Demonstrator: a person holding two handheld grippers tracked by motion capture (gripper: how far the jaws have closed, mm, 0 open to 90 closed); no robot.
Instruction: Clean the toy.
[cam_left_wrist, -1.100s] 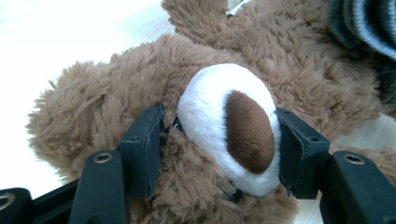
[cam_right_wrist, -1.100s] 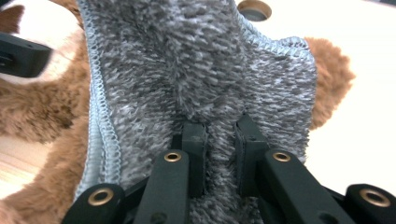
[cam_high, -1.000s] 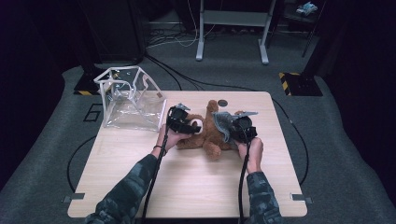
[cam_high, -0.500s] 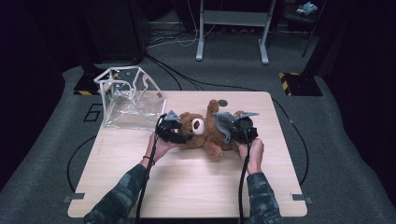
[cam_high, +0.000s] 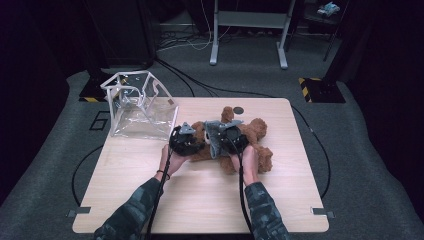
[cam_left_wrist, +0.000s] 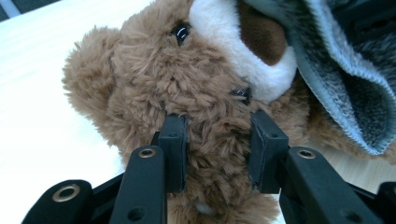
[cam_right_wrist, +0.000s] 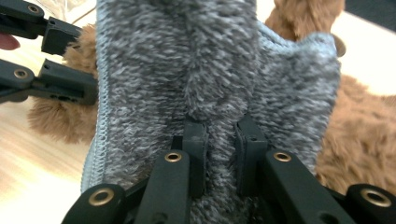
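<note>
**Dressing the teddy bear: 2 grippers at work near the middle of the tabletop**

The left gripper (cam_left_wrist: 215, 151) has just been closing and now pinches the fur of the teddy bear (cam_high: 250, 137) below its face; the right gripper (cam_right_wrist: 219, 156) is clamped tight on a fold of grey fleece cloth (cam_right_wrist: 205, 70). To do this well, the left should hold the head steady while the right draws the cloth over it smoothly, without tugging the bear toward the table's edge.

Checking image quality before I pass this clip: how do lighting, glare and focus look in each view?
High view: the table is evenly lit, the room around it falls nearly black, detail is soft. Left gripper view: the teddy bear is sharp, the tabletop washes out to white at left. Right gripper view: the grey cloth is crisp near the right claw, the background is soft and bright.
</note>
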